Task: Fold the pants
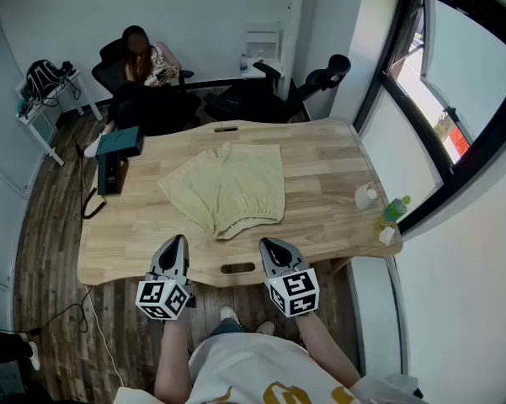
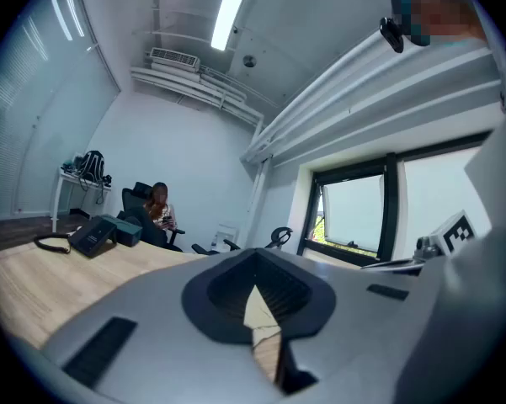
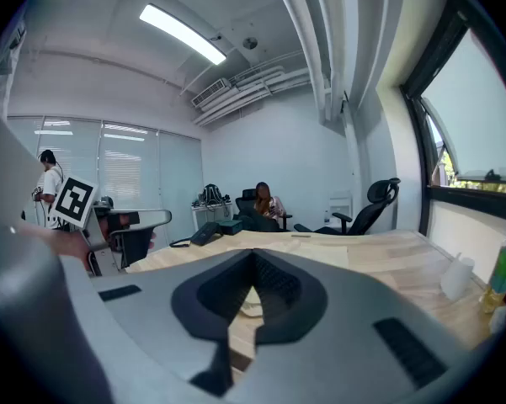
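Observation:
Pale khaki pants [image 1: 229,188] lie spread flat on the wooden table [image 1: 320,175], waistband toward me and legs pointing away. My left gripper [image 1: 178,242] hovers over the table's near edge, left of the waistband, jaws shut and empty. My right gripper [image 1: 269,245] hangs at the same edge just right of it, also shut with nothing held. Neither touches the cloth. In the right gripper view a strip of the pants [image 3: 251,301] shows beyond the shut jaws [image 3: 251,297]. In the left gripper view the shut jaws [image 2: 254,310] fill the lower frame.
A dark box with a teal case [image 1: 116,154] and a cable sit at the table's left end. A white cup [image 1: 366,196] and a green bottle [image 1: 395,209] stand at the right edge. A person [image 1: 147,67] sits in a chair beyond the table, beside empty office chairs [image 1: 320,82].

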A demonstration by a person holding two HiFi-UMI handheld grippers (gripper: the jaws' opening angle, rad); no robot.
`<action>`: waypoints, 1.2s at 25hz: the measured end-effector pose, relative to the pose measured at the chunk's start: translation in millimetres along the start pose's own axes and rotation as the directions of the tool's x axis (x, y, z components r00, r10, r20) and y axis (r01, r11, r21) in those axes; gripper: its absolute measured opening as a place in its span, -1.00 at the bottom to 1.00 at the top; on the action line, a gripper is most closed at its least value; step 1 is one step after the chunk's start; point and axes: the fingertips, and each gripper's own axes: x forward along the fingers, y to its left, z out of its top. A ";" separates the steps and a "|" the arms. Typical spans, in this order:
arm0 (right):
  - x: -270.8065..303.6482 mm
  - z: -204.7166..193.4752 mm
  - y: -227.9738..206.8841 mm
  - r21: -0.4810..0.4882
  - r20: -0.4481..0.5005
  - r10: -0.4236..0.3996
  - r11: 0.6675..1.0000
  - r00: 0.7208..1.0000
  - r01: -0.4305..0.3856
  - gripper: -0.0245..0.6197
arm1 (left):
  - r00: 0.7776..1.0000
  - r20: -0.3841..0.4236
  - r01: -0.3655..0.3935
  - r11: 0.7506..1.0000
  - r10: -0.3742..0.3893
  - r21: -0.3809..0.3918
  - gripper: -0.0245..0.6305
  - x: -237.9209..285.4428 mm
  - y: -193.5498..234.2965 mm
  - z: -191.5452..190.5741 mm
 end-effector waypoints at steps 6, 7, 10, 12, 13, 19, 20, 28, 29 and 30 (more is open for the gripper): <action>3.5 -1.1 -3.4 -0.072 -0.015 0.012 0.997 1.000 -0.013 -0.91 | 0.998 -0.057 -0.021 1.000 0.021 0.001 -0.91 1.4 2.5 -12.4; 3.3 0.5 -4.9 -0.074 -0.012 0.009 0.997 1.000 -0.010 -0.91 | 0.999 -0.051 -0.017 1.000 0.017 -0.001 -0.91 0.2 1.6 -11.6; 1.7 3.7 -7.9 -0.071 -0.002 0.006 0.997 1.000 -0.006 -0.91 | 0.999 -0.040 -0.014 1.000 0.013 -0.013 -0.91 -2.7 1.0 -9.5; 0.9 4.0 -7.4 -0.057 0.005 0.010 0.998 1.000 -0.010 -0.91 | 0.998 -0.055 -0.026 1.000 0.025 -0.006 -0.91 -3.6 3.0 -11.0; -0.2 4.2 -6.8 -0.045 0.011 0.013 0.999 1.000 -0.012 -0.91 | 0.998 -0.060 -0.030 1.000 0.029 -0.004 -0.91 -4.4 3.5 -11.4; -5.7 4.2 -6.9 -0.001 0.029 0.020 1.000 0.999 -0.020 -0.90 | 0.996 -0.078 -0.037 0.999 0.035 -0.023 -0.91 -4.7 7.4 -10.3; -5.9 2.9 -6.7 0.003 0.028 0.024 1.000 0.999 -0.024 -0.90 | 0.996 -0.081 -0.038 0.999 0.036 -0.023 -0.91 -5.3 8.0 -9.6; 1.1 1.3 -8.0 0.056 0.043 0.051 0.997 0.998 -0.054 -0.90 | 0.993 -0.111 -0.045 0.999 0.044 -0.012 -0.91 -2.0 13.1 -8.1; 4.6 -0.3 -6.1 0.061 0.040 0.060 0.996 0.997 -0.062 -0.90 | 0.993 -0.108 -0.044 0.999 0.041 -0.025 -0.91 -0.3 15.6 -7.5; 8.6 -2.6 -4.4 0.064 0.034 0.066 0.996 0.997 -0.068 -0.90 | 0.994 -0.108 -0.038 0.999 0.035 -0.034 -0.91 2.3 17.7 -7.6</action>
